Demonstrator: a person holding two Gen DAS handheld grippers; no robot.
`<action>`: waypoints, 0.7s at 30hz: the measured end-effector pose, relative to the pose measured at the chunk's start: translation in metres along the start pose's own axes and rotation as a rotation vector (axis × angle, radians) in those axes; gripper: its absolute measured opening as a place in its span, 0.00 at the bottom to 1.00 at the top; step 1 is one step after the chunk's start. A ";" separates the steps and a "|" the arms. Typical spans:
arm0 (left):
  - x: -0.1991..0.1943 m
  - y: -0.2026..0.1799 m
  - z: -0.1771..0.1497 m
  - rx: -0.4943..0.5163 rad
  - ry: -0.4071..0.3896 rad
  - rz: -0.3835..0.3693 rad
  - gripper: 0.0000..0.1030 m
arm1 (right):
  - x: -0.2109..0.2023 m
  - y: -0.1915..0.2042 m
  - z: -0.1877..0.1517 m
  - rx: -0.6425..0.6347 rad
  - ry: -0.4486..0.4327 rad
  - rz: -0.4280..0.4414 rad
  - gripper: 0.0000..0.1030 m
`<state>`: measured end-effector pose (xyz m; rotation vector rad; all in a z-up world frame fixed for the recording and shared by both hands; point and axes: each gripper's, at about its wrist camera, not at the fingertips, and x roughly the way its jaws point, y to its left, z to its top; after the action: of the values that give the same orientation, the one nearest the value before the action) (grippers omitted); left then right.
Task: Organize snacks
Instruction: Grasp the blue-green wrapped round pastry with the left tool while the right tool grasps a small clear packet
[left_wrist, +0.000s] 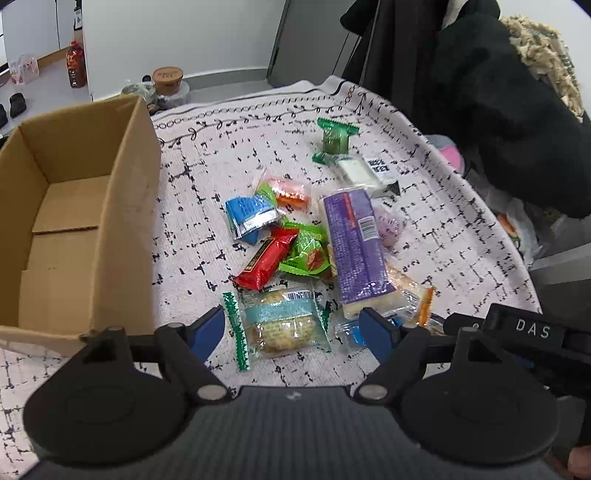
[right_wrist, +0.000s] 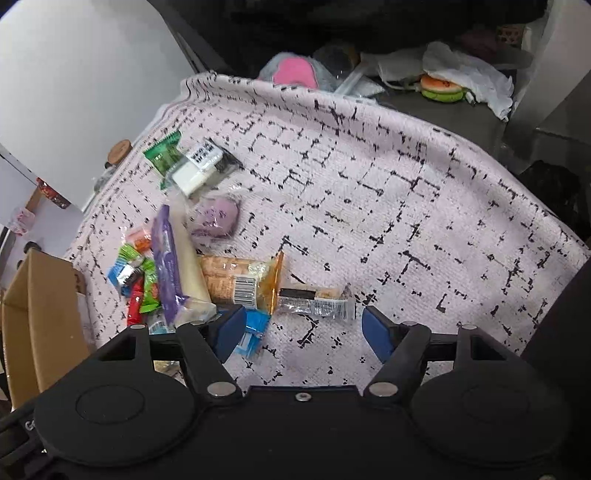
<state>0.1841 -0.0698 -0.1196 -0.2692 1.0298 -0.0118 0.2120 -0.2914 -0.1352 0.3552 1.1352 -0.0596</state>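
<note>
I had both grippers tilted down over the patterned cloth, where the snacks lay heaped just right of the empty cardboard box. My left gripper stood spread, its blue pads on either side of the clear-wrapped cookie with the green crimped ends; I could see cloth between each pad and the wrapper, so nothing was pinched yet. That cookie lay directly ahead of the left fingers, its long axis running across from pad to pad, so by my reckoning the jaws would have to close along its length on the crimped ends, or I would have to roll the wrist to take it across the narrow way. My right gripper was likewise spread and empty, with the silver-wrapped bar lying just beyond its tips, its long axis also crosswise to the fingers, and the small blue packet touching the left pad. The long purple pack lay between the two grippers, lengthwise away from me. The left hand was the nearer to the box, so the cookie seemed the natural first thing to carry over.
</note>
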 end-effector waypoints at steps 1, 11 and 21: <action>0.004 0.000 0.000 -0.001 0.004 0.004 0.77 | 0.003 0.001 0.000 0.000 0.002 -0.009 0.67; 0.039 0.000 0.002 -0.013 0.049 0.038 0.77 | 0.026 0.010 0.001 -0.015 0.024 -0.073 0.68; 0.057 0.005 -0.004 -0.047 0.066 0.067 0.71 | 0.034 0.011 0.004 0.003 0.008 -0.087 0.55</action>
<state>0.2097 -0.0739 -0.1706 -0.2782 1.1051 0.0644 0.2322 -0.2778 -0.1613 0.3085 1.1580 -0.1370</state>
